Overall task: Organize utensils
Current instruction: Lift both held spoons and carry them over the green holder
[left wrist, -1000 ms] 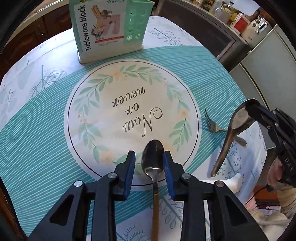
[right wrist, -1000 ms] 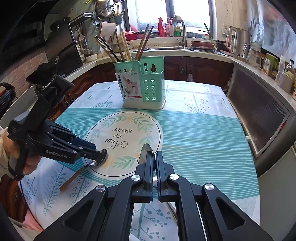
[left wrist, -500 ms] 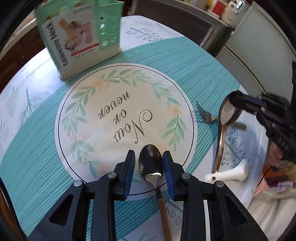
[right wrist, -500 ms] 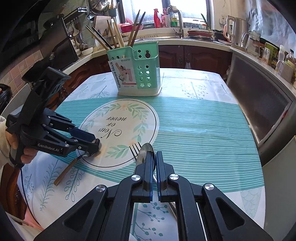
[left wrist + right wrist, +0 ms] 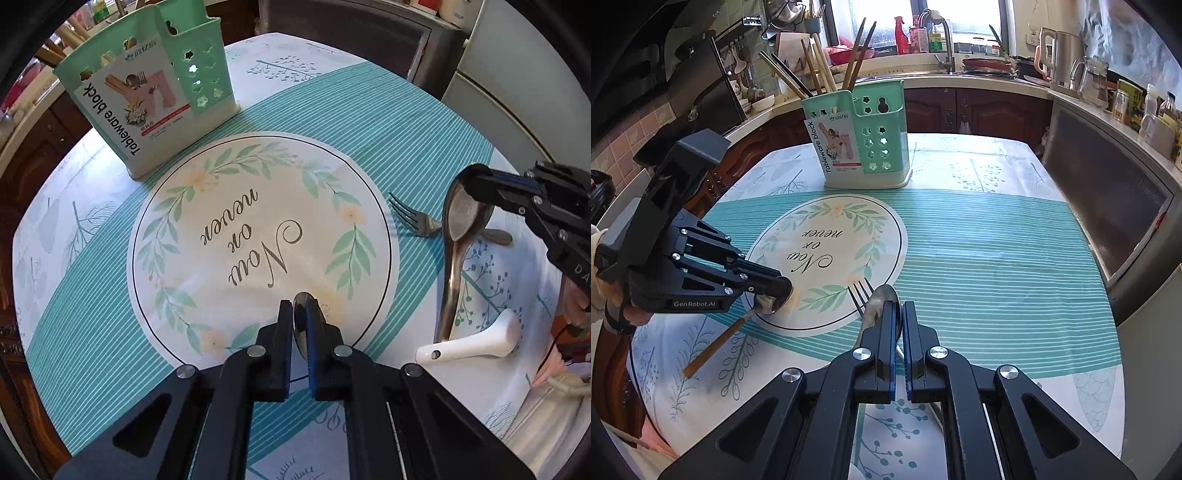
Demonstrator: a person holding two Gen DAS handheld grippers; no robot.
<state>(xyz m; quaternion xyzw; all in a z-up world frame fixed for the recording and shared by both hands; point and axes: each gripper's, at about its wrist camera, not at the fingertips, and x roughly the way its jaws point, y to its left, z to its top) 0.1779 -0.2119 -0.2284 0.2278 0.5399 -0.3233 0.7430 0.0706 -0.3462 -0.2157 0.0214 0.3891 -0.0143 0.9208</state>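
Gripping both spoons by the bowl; left gripper (image 5: 300, 318) has its jaws closed down on the bowl of the wooden-handled spoon (image 5: 713, 347), low at the near edge of the round print, handle trailing over the tablecloth (image 5: 979, 258); right gripper (image 5: 898, 318) is clamped tight on the bowl of the steel spoon (image 5: 456, 236), lifted clear above the fork (image 5: 413, 221); white ceramic spoon (image 5: 476, 341) lies near the table's edge; green holder (image 5: 864, 147) stands at the far side, chopsticks already in it; spoons look light, stiff, slick metal; bowl grip probably lets the handle swing, so holding nearer the neck seems steadier; ceramic one likely chips.
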